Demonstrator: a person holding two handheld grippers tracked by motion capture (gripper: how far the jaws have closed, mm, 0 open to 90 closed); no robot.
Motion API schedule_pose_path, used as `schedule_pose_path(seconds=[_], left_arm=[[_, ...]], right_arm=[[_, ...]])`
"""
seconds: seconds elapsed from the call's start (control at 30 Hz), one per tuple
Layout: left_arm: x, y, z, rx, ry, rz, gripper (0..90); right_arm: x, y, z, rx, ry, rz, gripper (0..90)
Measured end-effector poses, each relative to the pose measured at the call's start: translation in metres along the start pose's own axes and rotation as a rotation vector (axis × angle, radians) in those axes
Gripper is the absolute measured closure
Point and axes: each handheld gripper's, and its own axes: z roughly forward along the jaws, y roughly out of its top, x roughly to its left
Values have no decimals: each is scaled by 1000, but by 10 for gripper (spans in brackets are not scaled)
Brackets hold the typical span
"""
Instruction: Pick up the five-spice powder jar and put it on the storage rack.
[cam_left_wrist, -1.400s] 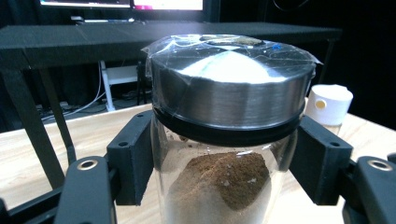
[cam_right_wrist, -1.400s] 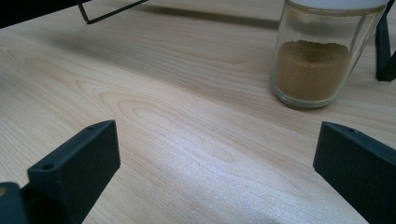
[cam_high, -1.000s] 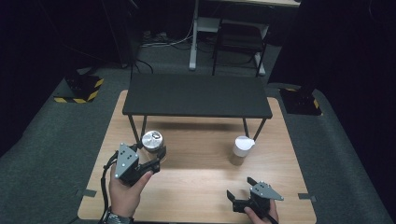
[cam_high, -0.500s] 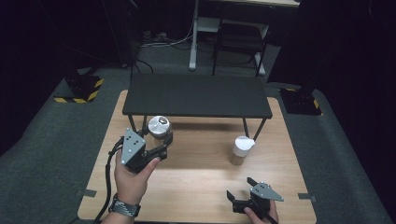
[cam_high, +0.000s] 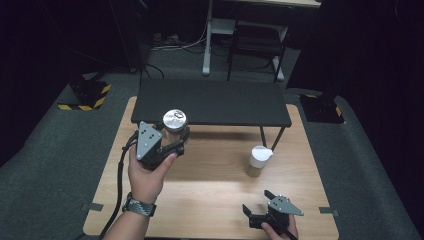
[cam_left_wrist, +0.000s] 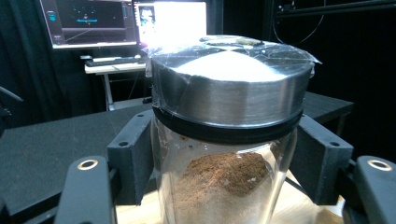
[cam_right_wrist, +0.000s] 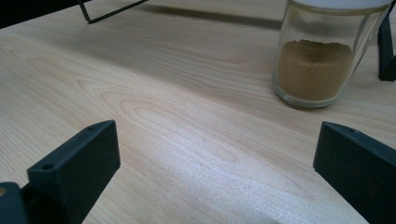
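Note:
My left gripper is shut on a glass jar with a silver lid, held in the air just in front of the black shelf. Seen from the left gripper view, the jar holds brown powder, and both pads press on its sides below the lid. A second jar with a white lid stands on the wooden table at the right; it also holds brown powder. Near the table's front edge, my right gripper rests open, nothing between its jaws, with the white-lidded jar ahead of it.
The low black shelf stands on thin legs across the back of the table. Behind it are a chair and a desk frame on dark carpet. A monitor glows in the left gripper view. Yellow-black tape marks the floor at left.
My left gripper has lifted the silver-lidded jar up and carried it forward toward the shelf's front edge. The right gripper has stayed still.

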Motion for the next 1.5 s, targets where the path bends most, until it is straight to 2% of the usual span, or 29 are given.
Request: schedule_pose_path(seconds=[0.3,0.33,0.57,0.67,0.8,1.1,1.27,1.5], left_arm=[[3,9,20,-6,12,-7,313],[4,10,26,-6,18,-8,313],[4,15,47,2,33,6,313],[5,17,56,7,38,-7,313],[7,18,66,5,48,-17,313],[8,16,89,28,91,-4,314],[9,18,96,36,105,11,313],[15,14,110,52,125,-11,313]], right_arm=[[-2,-1,0,-7,4,11,1],[-2,-1,-1,-8,4,13,1],[-3,-2,-1,-9,8,14,1],[-2,-2,-1,-10,6,9,1],[-2,-2,-1,-9,9,9,1],[-2,-2,-1,-11,11,-2,1],[-2,-2,-1,-13,11,-3,1],[-2,-3,-1,-16,12,-4,1]])
